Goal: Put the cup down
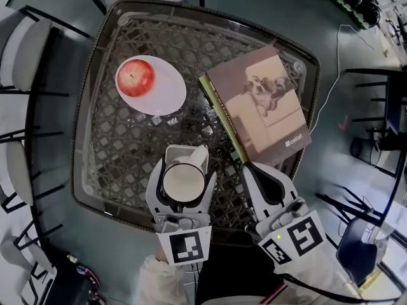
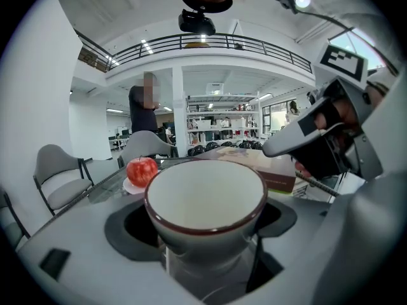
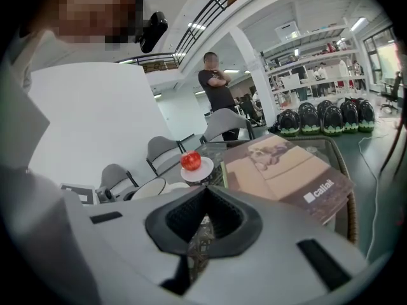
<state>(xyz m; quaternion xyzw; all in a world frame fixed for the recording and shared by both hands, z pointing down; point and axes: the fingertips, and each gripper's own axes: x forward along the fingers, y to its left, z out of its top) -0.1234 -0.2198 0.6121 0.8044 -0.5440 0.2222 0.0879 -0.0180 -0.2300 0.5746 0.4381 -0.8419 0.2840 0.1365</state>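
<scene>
A white cup [image 1: 184,182] with a dark red rim is held upright between the jaws of my left gripper [image 1: 184,170], over the near part of the glass-topped wicker table [image 1: 114,151]. In the left gripper view the cup [image 2: 205,196] fills the middle, empty inside, with the left gripper [image 2: 206,224] shut on its body. Whether its base touches the glass is hidden. My right gripper [image 1: 253,170] hovers just right of the cup with its jaws together and nothing between them; the right gripper view shows the right gripper [image 3: 203,202] pointing toward the book.
A red apple [image 1: 135,77] lies on a white plate [image 1: 166,91] at the table's far left. A tan book [image 1: 261,103] with a dog picture lies at the right. Chairs [image 1: 28,53] stand around the table. A person [image 3: 218,88] stands beyond it.
</scene>
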